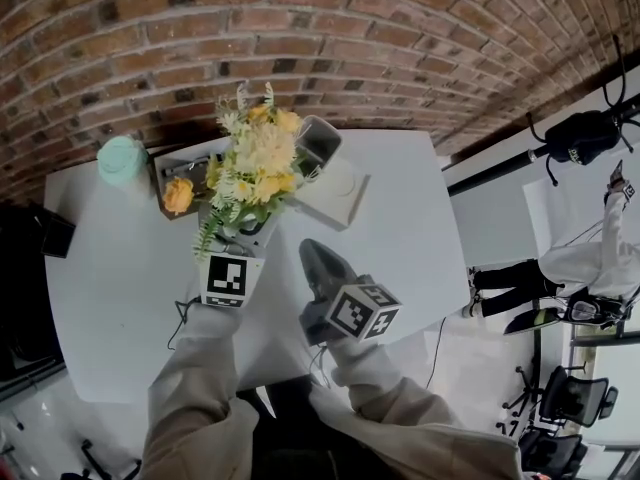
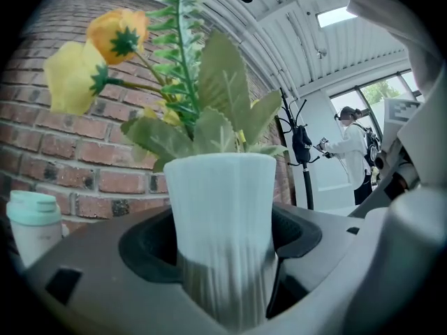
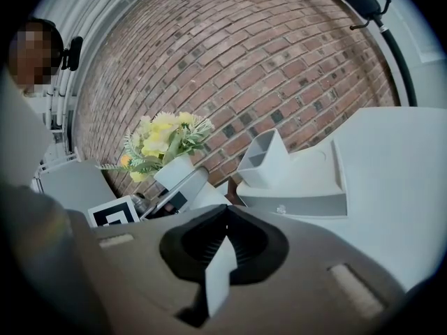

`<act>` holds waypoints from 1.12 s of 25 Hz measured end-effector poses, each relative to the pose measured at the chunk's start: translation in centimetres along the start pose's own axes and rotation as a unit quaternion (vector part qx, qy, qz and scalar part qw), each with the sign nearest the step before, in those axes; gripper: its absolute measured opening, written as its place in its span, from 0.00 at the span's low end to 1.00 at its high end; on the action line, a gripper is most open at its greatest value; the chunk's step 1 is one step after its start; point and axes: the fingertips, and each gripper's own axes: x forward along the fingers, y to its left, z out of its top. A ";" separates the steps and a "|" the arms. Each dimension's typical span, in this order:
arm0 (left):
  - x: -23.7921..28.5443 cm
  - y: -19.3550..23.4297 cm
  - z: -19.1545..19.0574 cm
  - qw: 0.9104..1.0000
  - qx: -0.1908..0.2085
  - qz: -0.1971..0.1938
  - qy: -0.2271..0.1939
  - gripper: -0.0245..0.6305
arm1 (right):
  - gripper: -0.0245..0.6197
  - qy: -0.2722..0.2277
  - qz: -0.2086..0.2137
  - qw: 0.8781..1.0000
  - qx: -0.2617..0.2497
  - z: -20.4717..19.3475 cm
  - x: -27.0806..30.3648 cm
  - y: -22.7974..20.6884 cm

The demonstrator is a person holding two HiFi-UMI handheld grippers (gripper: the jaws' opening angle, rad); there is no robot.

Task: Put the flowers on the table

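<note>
gripping the vase (image 2: 220, 194) of flowers (image 1: 255, 158) low on its ribbed wall with the left tongs (image 2: 223, 271), upright, over the far part of the table (image 1: 430, 228) by the brick wall (image 1: 300, 28), with the right tongs (image 3: 222, 246) closed on nothing. unclear whether touching down. probably light, top-heavy, rigid, smooth: best held low, set down gently.

Yellow flowers (image 1: 258, 163) upright in white vase (image 2: 222, 215)

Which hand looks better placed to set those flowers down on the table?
Left. The left gripper grips the white vase of flowers over the table; the right gripper is shut on nothing, off to one side.
</note>
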 end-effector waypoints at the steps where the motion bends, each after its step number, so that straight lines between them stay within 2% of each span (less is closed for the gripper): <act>1: 0.1 -0.1 -0.1 1.000 0.004 0.001 0.002 0.57 | 0.04 0.000 0.001 1.000 0.000 0.0 0.0 -0.1; 5: 0.3 -0.1 -0.3 1.000 0.011 0.006 0.013 0.57 | 0.04 0.002 0.003 1.000 0.002 -0.1 -0.2 -0.3; 8: 0.0 0.3 -0.4 0.999 0.008 0.026 0.018 0.57 | 0.04 0.002 0.005 1.000 0.005 -0.3 -0.3 -0.2; 11: -0.4 0.5 -0.2 0.998 0.024 0.047 0.021 0.57 | 0.04 -0.001 0.013 1.000 0.008 -0.2 -0.6 0.0; 13: -0.7 0.7 -0.1 0.998 0.021 0.058 0.020 0.67 | 0.04 -0.005 0.017 1.000 0.012 -0.2 -0.9 0.1; 15: -1.0 1.1 0.1 0.998 0.001 0.063 0.017 0.75 | 0.04 -0.007 0.018 1.000 0.013 -0.1 -1.0 0.2; 19: -1.6 0.9 0.2 0.998 -0.015 0.061 0.027 0.79 | 0.04 -0.014 0.018 1.000 0.015 0.2 -1.5 0.4; 28: -5.6 -1.3 0.5 0.995 -0.065 0.027 0.066 0.79 | 0.04 -0.039 0.022 0.999 0.019 0.9 -3.7 1.4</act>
